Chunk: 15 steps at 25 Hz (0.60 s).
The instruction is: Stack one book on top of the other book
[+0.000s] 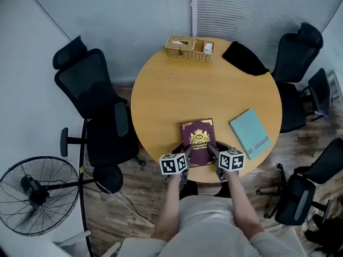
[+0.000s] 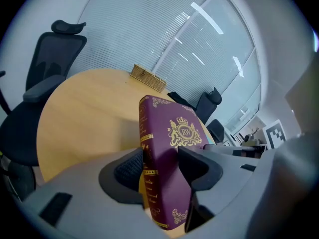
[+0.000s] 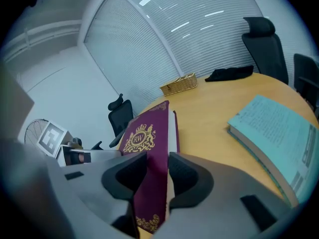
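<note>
A maroon book (image 1: 198, 138) with a gold crest is at the near edge of the round wooden table (image 1: 177, 90). My left gripper (image 1: 187, 153) is shut on its near left corner, by the spine. My right gripper (image 1: 213, 151) is shut on its near right corner. In the left gripper view the maroon book (image 2: 172, 133) stands tilted between the pads of the left gripper (image 2: 160, 169), its near end raised off the tabletop. In the right gripper view the right gripper (image 3: 157, 176) clamps the cover and pages of the maroon book (image 3: 144, 133). A teal book (image 1: 250, 133) lies flat to the right.
A wicker basket (image 1: 188, 48) and a black cloth (image 1: 244, 58) sit at the table's far edge. Black office chairs (image 1: 96, 100) stand around the table, and a floor fan (image 1: 37, 194) is at the lower left. The teal book (image 3: 274, 133) lies close to the right gripper.
</note>
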Each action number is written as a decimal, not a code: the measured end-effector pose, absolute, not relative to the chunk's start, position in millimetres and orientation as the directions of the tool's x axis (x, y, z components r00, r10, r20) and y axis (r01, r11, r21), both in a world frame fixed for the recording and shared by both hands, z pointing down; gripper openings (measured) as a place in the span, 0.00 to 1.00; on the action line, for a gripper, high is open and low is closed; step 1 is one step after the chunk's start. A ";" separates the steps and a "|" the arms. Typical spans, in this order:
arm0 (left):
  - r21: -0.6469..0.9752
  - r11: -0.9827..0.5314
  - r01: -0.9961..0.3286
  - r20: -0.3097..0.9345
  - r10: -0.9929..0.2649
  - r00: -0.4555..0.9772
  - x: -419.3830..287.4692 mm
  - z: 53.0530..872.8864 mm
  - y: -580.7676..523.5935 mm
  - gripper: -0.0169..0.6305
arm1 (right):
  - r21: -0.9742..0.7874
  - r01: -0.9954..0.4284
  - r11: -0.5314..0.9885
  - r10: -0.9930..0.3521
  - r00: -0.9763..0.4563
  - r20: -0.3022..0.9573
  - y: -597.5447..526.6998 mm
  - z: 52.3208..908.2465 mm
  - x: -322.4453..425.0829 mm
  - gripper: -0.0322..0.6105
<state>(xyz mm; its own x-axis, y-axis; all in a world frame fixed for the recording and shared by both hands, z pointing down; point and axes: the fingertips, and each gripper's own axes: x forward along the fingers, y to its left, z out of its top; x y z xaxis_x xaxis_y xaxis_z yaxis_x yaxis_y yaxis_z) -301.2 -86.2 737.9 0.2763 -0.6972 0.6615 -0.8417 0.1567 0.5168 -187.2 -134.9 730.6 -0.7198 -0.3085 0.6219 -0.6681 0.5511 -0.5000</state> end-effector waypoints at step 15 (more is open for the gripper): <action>0.500 0.230 -0.835 0.673 -0.710 0.207 -205.1 715.7 -119.3 0.38 | -0.514 -0.609 0.604 -0.270 -0.763 0.588 -193.2 706.4 -101.5 0.26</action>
<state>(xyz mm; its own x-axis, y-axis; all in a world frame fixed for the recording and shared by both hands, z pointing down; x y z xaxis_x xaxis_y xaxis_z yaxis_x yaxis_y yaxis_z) -205.1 -119.3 715.7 0.2074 -0.7097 0.6733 -0.8349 0.2303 0.4999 -101.5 -193.2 706.4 -0.7628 -0.2698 0.5876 -0.6094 0.6040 -0.5137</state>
